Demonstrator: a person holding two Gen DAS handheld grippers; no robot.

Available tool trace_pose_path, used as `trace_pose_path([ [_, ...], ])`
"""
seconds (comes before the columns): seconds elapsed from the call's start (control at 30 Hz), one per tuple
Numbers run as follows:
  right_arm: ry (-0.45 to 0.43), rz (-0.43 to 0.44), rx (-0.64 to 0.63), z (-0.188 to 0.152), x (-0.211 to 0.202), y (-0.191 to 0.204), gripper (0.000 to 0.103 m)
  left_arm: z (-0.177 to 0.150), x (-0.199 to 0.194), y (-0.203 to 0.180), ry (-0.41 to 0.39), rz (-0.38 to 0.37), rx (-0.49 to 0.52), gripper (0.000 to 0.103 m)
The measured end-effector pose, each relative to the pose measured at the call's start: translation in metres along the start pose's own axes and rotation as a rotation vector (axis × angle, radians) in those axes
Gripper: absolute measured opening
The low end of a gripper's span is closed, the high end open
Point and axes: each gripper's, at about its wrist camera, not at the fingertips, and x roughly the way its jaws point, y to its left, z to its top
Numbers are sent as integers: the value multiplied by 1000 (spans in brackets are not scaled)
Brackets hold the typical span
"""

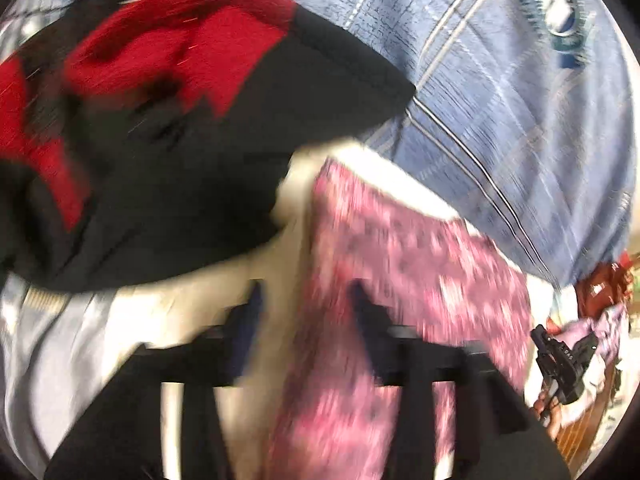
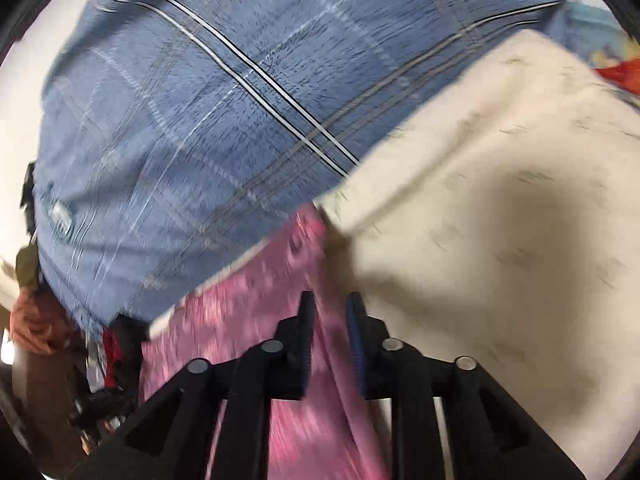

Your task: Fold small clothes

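Across the top of both wrist views a blue checked cloth (image 1: pixel 500 100) with thin dark and white stripes spreads widest, lying as the ground under everything else. On it, in the right wrist view, a cream cloth (image 2: pixel 500 220) covers the right side, its folded edge meeting the blue cloth along a slanting line. In the left wrist view a black and red garment (image 1: pixel 160 120) is heaped at the upper left, overlapping a pale cream layer beneath it. The pink patterned garment (image 1: pixel 400 260), the small piece being folded, lies between these: beside the black and red heap in the left view, and just below the blue cloth and against the cream cloth's edge in the right view. Both views are blurred.

The left gripper (image 1: pixel 304 308) stands with its jaws moderately wide; one finger is over the cream layer and the other over the pink garment's surface, and nothing shows pinched between them. The right gripper (image 2: pixel 330 312) has its jaws narrow, with a fold of the pink garment running up between them; whether the pads press on it I cannot tell. At the far right of the left view the right gripper shows small, beside pink fabric.
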Motion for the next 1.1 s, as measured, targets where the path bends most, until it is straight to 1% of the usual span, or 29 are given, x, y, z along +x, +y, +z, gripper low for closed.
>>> trace_pose_path([
  [0.03,4,6,-2,-9,-11,-4,34,-12,-9,4,-4,-24,-10,62],
  [0.07,6,12,3,-18,-22,-10,41,-29,-16,9,3,-56,-19,62],
  [0.13,3,35,31,-43,-44,-27,47,-54,-24,17,23,-108,-35,62],
  [0.17,5,43,45,-49,-51,-35,48,-70,-24,20,41,-143,-53,65],
  [0.2,14,57,64,-57,-57,-43,49,-82,-22,23,56,-170,-69,68],
  [0.23,24,77,82,-65,-61,-49,49,-94,-15,21,70,-190,-81,74],
  [0.27,29,103,97,-73,-59,-49,49,-109,-7,19,94,-210,-97,76],
  [0.3,33,134,107,-81,-58,-48,49,-116,-1,18,113,-211,-107,76],
  [0.33,31,154,101,-87,-59,-47,48,-118,0,14,95,-192,-106,74],
  [0.37,39,165,75,-91,-59,-42,38,-121,-3,7,62,-166,-95,73],
  [0.4,67,162,36,-92,-54,-32,24,-121,-6,1,54,-162,-97,65],
  [0.43,75,130,-3,-93,-53,-22,6,-119,-8,-4,60,-192,-109,38],
  [0.47,54,112,-39,-92,-59,-14,6,-118,-9,-8,70,-221,-112,21],
  [0.5,-9,129,-79,-89,-76,-4,6,-115,-7,-15,64,-214,-107,19],
  [0.57,-88,127,-94,-86,-98,0,4,-117,-8,-17,46,-136,-78,19],
  [0.6,-96,111,-93,-86,-101,-3,4,-120,-4,-17,55,-109,-69,19],
  [0.67,-34,22,-104,-89,-86,-14,4,-126,10,-6,106,-59,-79,15],
  [0.7,13,-34,-113,-93,-74,-20,4,-127,7,4,106,-74,-90,15],
  [0.73,48,-64,-126,-99,-66,-22,5,-127,3,8,98,-92,-95,15],
  [0.77,55,-63,-132,-103,-67,-24,6,-126,-4,10,92,-93,-93,15],
  [0.8,42,-59,-130,-104,-71,-23,11,-125,-10,11,78,-101,-80,15],
  [0.87,20,-60,-108,-97,-80,-20,15,-119,-27,11,40,-97,-34,15],
  [0.9,-7,-54,-95,-90,-85,-18,16,-114,-33,12,21,-95,-11,16],
  [0.93,-40,-44,-81,-81,-90,-16,23,-104,-39,7,0,-87,19,24],
  [0.97,-62,-34,-70,-74,-93,-13,34,-94,-42,2,-16,-75,36,42],
  [1.0,-76,-20,-51,-64,-91,-9,39,-84,-42,-3,-31,-67,46,53],
  [1.03,-81,-4,-30,-53,-85,-5,45,-72,-40,-9,-44,-71,55,73],
  [1.07,-75,14,-17,-46,-77,-2,47,-60,-34,-14,-48,-74,63,78],
  [1.1,-62,31,-4,-37,-63,3,47,-47,-24,-21,-42,-64,62,78],
])
